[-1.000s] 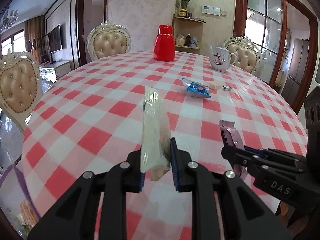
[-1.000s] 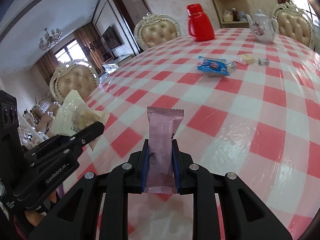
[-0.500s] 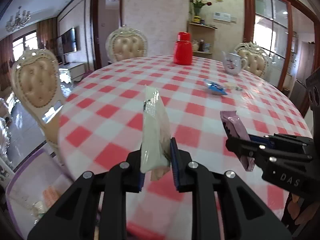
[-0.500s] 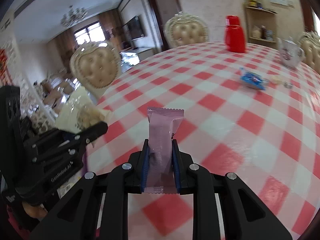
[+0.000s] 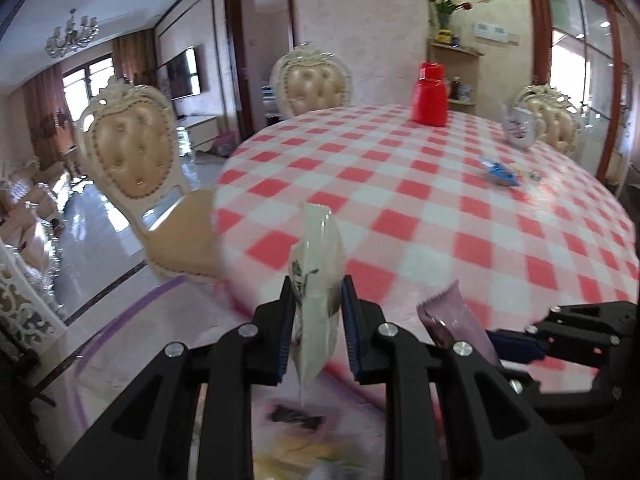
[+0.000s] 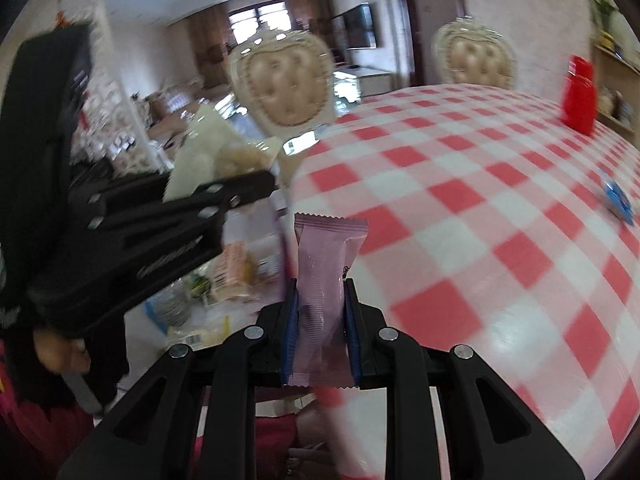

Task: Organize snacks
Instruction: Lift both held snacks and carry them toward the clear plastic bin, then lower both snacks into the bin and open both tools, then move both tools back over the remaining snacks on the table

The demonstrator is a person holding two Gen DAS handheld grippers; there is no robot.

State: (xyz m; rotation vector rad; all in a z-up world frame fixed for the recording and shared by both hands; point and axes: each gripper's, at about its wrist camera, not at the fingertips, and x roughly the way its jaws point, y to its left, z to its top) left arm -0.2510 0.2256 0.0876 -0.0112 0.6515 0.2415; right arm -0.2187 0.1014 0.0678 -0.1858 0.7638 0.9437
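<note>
At the near edge of the checked table (image 5: pixel 460 208), two snacks ride upright in clamped tools: a pale translucent packet (image 5: pixel 318 280) pinched low in the left tool (image 5: pixel 318 336), a pink wrapper (image 6: pixel 324 280) gripped near its base in the right tool (image 6: pixel 322 340), each long axis running straight out from the pads. Both tools hang past the table's rim, the left one further out, above a blurred heap of packaged goods (image 6: pixel 236 268) lying below table level; that spot looks like the likely drop point. A blue packet (image 5: pixel 500 170) lies well apart on the table, beyond a red jug (image 5: pixel 430 94) and a teapot (image 5: pixel 518 128).
</note>
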